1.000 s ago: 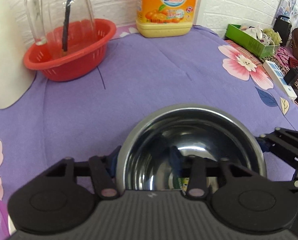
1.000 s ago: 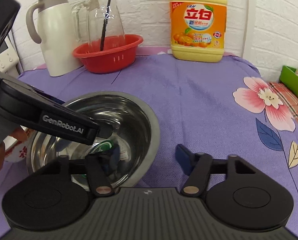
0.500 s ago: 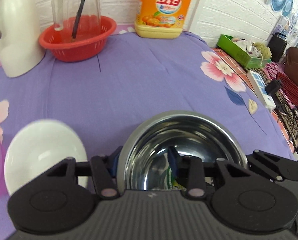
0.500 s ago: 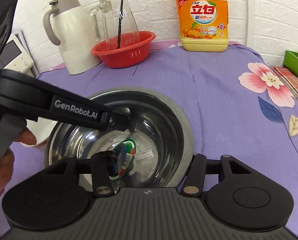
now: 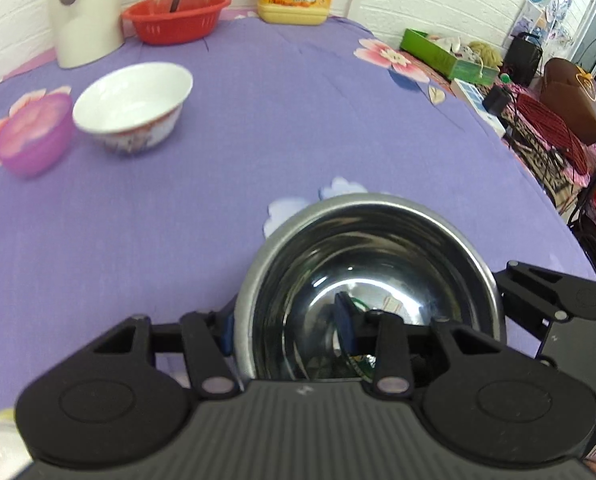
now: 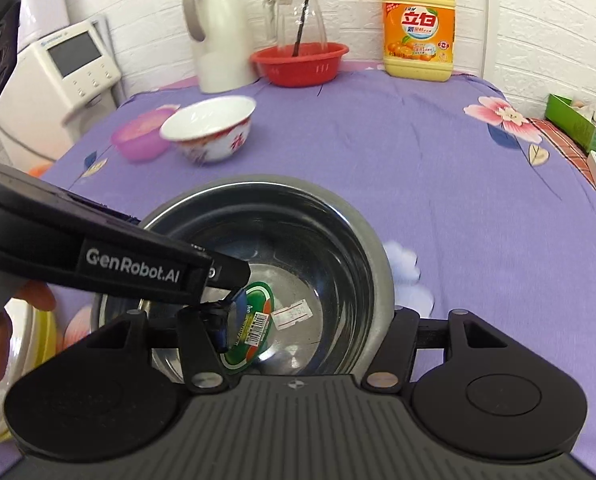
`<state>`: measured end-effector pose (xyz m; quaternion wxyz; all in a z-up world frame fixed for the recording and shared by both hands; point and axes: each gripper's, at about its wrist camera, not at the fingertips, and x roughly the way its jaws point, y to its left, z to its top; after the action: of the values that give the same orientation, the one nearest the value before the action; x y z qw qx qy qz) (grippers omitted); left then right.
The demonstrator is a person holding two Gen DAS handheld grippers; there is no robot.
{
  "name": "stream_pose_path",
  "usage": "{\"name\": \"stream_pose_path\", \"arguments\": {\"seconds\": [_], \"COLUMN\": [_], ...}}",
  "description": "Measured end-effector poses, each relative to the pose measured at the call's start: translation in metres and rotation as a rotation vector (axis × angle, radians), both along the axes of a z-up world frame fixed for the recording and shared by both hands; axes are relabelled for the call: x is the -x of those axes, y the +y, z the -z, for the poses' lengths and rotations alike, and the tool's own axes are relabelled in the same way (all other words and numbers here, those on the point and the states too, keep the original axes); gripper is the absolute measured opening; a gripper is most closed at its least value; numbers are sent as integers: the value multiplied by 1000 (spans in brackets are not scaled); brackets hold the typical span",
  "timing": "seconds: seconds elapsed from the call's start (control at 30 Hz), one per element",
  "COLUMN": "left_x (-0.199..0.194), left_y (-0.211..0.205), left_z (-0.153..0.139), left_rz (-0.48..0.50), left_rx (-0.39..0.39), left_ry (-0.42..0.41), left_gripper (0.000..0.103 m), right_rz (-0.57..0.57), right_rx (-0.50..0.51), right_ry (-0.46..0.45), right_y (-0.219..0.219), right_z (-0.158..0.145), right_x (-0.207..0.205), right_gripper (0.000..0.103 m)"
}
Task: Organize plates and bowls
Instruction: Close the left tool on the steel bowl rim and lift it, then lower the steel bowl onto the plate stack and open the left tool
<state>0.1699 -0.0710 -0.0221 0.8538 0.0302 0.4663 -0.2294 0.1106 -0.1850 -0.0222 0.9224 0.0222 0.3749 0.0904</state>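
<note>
Steel, shiny and deep: the metal bowl [image 5: 372,280] sits right in front of me, its near wall pinched between my left fingers [image 5: 344,320], one pad inside and one outside the rim, so I can carry it one-handed without it tipping. My right gripper [image 6: 306,332] is letting go; its fingers are spreading, one inside the bowl near the green label [image 6: 253,320] and the other out past the rim, no longer pressing on the wall as far as I can see. Beyond my left fingertips and off to the left stand the white ceramic bowl [image 5: 131,106] and, just beside it, the purple plastic bowl [image 5: 33,134] on the purple cloth-covered surface [image 5: 298,128]. I judge the steel bowl is headed toward those two for grouping or nesting.
</note>
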Motion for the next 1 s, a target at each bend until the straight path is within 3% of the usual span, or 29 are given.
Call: {"name": "stream_pose_path", "arguments": {"seconds": [0.33, 0.5, 0.53, 0.57, 0.63, 1.0], "left_x": [41, 50, 50, 50, 51, 34], "left_y": [13, 14, 14, 15, 19, 66], "left_z": [16, 19, 19, 19, 18, -20], "left_rz": [0, -5, -7, -15, -46, -146], "left_rx": [-6, -15, -16, -23, -21, 59], "left_ry": [-25, -64, -68, -69, -81, -166], "left_gripper": [36, 37, 47, 77, 90, 95], "right_rz": [-25, -56, -65, -81, -92, -4], "right_rx": [25, 53, 63, 66, 53, -59], "right_ry": [-1, -15, -17, -14, -11, -160], "right_y": [18, 25, 27, 28, 27, -14], "right_z": [13, 15, 16, 16, 15, -26], "right_x": [40, 48, 50, 49, 51, 51], "right_gripper": [96, 102, 103, 103, 103, 103]}}
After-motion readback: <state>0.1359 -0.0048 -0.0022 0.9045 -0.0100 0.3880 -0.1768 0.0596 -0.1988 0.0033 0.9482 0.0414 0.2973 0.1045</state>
